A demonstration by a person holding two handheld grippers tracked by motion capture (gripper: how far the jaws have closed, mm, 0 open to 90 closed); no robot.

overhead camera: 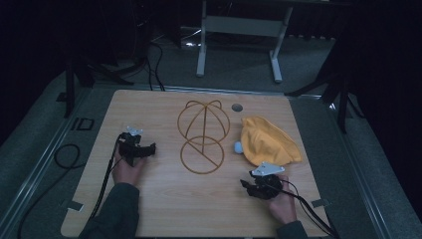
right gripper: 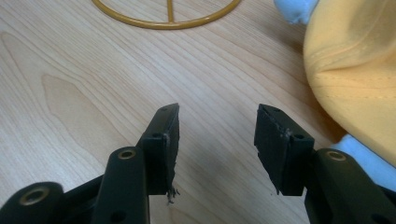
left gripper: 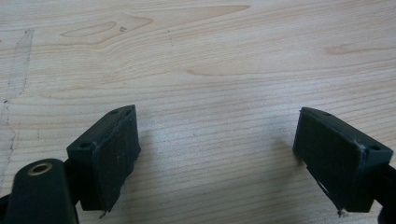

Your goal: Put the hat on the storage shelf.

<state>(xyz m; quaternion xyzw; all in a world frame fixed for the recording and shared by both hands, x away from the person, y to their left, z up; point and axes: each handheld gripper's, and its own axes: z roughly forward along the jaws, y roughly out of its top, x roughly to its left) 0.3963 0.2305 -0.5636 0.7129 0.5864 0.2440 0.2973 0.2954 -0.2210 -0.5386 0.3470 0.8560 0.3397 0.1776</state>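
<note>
The left gripper (overhead camera: 149, 148) rests low over the wooden table (overhead camera: 164, 209), held in a hand that comes in from the near edge. Its jaws stand wide apart with nothing between them; in the left gripper view the two black pads (left gripper: 114, 149) frame only bare wood grain.

The right gripper (overhead camera: 247, 185) lies near the near right part of the table, also held in a hand, a grey three-cornered plate on top and a cable trailing back toward the table's corner. Its jaws are apart as well, and nothing sits between them; in the right gripper view the pads (right gripper: 168, 140) hover over plain wood.

The yellow cap (overhead camera: 266, 142) lies on the table just beyond the right gripper, a little to its outer side, apart from the jaws. In the right gripper view the yellow cloth (right gripper: 355, 74) fills the space ahead and to the right of the right-hand jaw, close to it; whether it touches that jaw cannot be told. A pale blue piece (overhead camera: 238, 147) peeks out at the cap's edge on the side facing the wire stand.

The gold wire hat stand (overhead camera: 203, 137) lies between the two grippers and farther out than both, with its round base ring (right gripper: 168, 18) ahead of the right gripper's jaws. It holds nothing; the cap is beside it, not on it.
</note>
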